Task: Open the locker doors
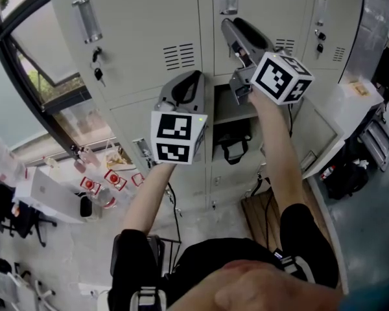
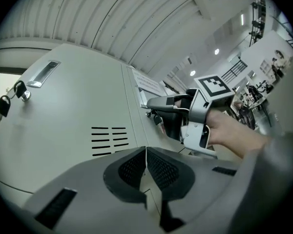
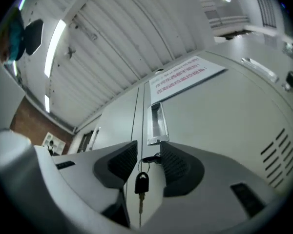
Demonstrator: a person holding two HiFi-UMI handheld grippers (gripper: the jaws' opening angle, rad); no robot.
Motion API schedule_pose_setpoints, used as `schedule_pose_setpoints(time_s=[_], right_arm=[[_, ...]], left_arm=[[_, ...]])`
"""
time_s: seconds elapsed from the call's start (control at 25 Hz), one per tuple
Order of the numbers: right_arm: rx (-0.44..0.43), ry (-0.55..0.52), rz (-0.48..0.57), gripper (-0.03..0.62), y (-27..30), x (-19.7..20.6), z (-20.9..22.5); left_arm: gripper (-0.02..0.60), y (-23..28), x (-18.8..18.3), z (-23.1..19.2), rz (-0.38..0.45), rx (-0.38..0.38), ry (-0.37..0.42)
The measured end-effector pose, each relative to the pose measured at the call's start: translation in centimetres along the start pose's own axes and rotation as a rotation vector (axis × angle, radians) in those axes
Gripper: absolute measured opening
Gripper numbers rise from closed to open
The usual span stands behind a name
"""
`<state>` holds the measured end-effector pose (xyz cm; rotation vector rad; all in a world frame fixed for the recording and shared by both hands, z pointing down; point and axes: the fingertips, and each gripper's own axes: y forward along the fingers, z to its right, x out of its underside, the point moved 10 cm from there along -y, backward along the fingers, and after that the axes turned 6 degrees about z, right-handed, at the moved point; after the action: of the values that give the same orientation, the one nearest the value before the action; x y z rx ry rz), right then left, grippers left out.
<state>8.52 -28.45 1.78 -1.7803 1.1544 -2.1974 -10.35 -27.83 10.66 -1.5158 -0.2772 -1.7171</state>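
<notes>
Right gripper [image 3: 149, 162]: jaws stand wide, one on each side of the key [image 3: 154, 158] seated in the lock. The pads do not press on it, and nothing is held. A spare key [image 3: 141, 183] hangs from its ring between the jaws.

Left gripper [image 2: 146, 167]: jaws together and empty, held in front of a vented door [image 2: 78, 126] at the left of the frame. It takes no part in the work.

Task object: the locker door [image 3: 219, 111] fills the centre and right of the right gripper view. Its recessed handle [image 3: 156, 123] sits just above the lock. In the head view this door is at upper centre, with an open compartment [image 1: 236, 112] below it and a black bag [image 1: 231, 142] under that.

Assessment: the step in hand appears to be moving from key to handle. Whether the lock is released cannot be told.

Recommendation:
- Raise one jaw into the recess and seat it fully behind the lip.
- Pull outward along the door's swing, not sideways.
- Keep the dangling key clear of the pads.
- If the door resists, return to the key rather than force it.
</notes>
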Motion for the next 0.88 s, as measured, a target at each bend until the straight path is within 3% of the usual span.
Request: schedule_pose_setpoints(time_s=[0.16, 0.44, 0.6, 0.88], right_arm=[[-0.001, -0.198, -0.056, 0.146, 0.8, -0.3, -0.9], [-0.002, -0.345, -0.080, 0.146, 2.4, -1.7, -1.3], [0.028, -0.492, -0.113, 0.146, 3.2, -1.8, -1.9], [0.039, -0.493, -0.119, 0.144, 4.2, -1.8, -1.8]], left_arm=[[0.011, 0.3, 0.4, 0.2, -0.001, 0.015, -0.001], [0.011, 0.3, 0.4, -0.2, 0.002, 0.010, -0.011], [0.011, -0.1, 0.4, -0.1, 0.001, -0.006, 0.023], [0.011, -0.7, 0.4, -0.3, 0.000, -0.006, 0.056]])
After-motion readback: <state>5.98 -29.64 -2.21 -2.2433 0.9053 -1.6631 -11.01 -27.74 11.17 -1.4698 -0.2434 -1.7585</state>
